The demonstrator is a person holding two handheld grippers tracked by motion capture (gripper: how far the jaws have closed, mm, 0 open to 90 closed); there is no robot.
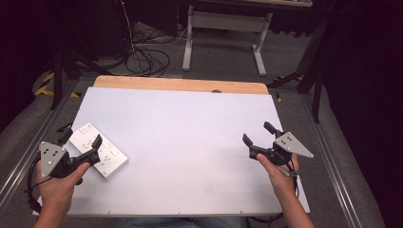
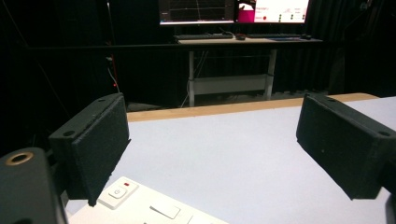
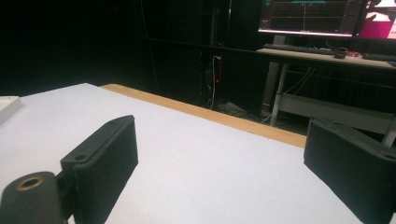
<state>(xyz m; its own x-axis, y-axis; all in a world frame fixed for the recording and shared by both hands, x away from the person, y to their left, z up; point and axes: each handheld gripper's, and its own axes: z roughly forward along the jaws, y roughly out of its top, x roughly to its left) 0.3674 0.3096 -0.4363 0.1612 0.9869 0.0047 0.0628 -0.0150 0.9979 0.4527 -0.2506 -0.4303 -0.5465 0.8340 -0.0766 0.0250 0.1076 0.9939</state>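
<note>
Item: white power strip, near-left on the table, untouched under my left gripper, jaws spread; my right gripper, jaws spread, holds nothing; grasp outstanding.

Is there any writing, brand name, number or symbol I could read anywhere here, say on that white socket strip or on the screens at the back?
No text can be read.
White power strip: its small button bears a mark, too small to read.
Monitors on the far desk: graphs and coloured panels, lettering too blurred to read.
Left gripper, right gripper: no labels to be seen.
</note>
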